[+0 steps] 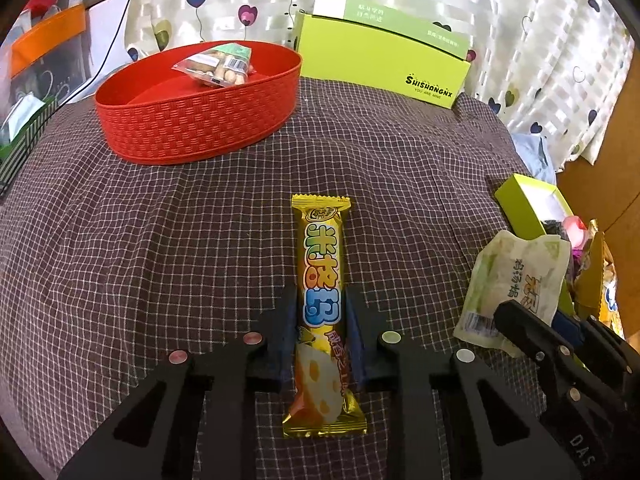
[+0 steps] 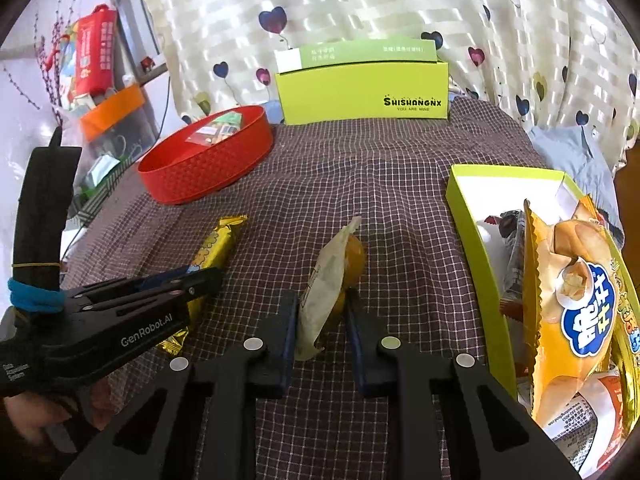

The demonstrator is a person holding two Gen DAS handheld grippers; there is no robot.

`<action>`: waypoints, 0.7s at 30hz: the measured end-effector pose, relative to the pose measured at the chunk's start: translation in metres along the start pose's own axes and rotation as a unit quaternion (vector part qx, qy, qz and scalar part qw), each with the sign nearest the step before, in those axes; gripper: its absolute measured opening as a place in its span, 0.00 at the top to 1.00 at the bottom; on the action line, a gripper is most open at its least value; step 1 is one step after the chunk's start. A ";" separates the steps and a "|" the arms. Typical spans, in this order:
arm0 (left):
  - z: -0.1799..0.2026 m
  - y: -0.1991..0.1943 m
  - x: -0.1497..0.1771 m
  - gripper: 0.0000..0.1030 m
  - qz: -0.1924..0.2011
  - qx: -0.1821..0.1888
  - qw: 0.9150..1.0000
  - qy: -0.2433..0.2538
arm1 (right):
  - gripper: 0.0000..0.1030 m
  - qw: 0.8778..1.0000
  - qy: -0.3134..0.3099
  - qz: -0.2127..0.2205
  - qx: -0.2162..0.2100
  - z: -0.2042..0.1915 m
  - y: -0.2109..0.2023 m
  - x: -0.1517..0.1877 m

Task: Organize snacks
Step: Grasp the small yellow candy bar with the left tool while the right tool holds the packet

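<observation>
Both grippers are down over a surface draped in a brown checked cloth [image 1: 160,240]. The left gripper [image 1: 322,316] has its jaws closed on a long snack bar [image 1: 320,280] that lies flat on the cloth, pointing away from it. The bar's wrapper is shiny gold with crimped, saw-toothed ends, big cartoon lettering in green, orange and blue along its length, and a picture of holed cheese near the end nearest the gripper. The blue pads press its sides about a third of the way up from that end.

The right gripper [image 2: 322,312] has its jaws narrowed on a pale green-and-white packet [image 2: 324,284], which stands on edge between them, tilted, with something round and orange showing behind the film. From the left wrist view the same packet carries dark printed characters and a barcode.

Further back to the left sits a red oval basket [image 1: 192,120] with a woven-pattern wall, holding one clear bag of nuts [image 1: 218,66]. A lime-green box [image 1: 384,60] stands against the heart-print curtain [image 1: 520,40]. To the right, an open green box lid [image 2: 476,240] holds a large yellow snack bag [image 2: 576,312] and other wrappers.
</observation>
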State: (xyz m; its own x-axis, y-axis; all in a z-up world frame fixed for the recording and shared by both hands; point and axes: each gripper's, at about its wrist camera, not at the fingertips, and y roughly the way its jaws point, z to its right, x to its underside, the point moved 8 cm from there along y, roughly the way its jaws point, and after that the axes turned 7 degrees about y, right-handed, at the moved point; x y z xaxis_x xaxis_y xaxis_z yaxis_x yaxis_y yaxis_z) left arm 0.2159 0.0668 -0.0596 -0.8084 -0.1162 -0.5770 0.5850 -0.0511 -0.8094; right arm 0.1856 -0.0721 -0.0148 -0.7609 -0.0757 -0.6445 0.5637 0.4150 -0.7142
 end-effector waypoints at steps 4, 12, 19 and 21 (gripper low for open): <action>0.003 -0.006 0.000 0.77 0.007 0.006 1.000 0.002 | 0.81 1.000 0.000 0.003 -0.002 -0.001 -0.003 0.000; 0.013 -0.025 -0.004 0.77 0.027 0.022 0.999 0.009 | 0.81 1.000 -0.004 0.011 -0.009 -0.004 -0.014 0.002; 0.023 -0.044 -0.004 0.77 0.042 0.031 0.998 0.019 | 0.81 0.999 -0.005 0.029 -0.013 -0.004 -0.031 -0.001; 0.027 -0.050 -0.005 0.77 0.046 0.035 0.998 0.024 | 0.81 0.999 -0.003 0.033 -0.015 -0.003 -0.037 -0.001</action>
State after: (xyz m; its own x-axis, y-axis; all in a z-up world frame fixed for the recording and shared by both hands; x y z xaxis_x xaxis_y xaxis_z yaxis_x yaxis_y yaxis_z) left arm 0.1925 0.0431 -0.0131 -0.7524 -0.0768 -0.6542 0.6585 -0.1108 -0.7443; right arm 0.1644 -0.0843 0.0131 -0.7212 -0.0523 -0.6907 0.6018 0.4465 -0.6622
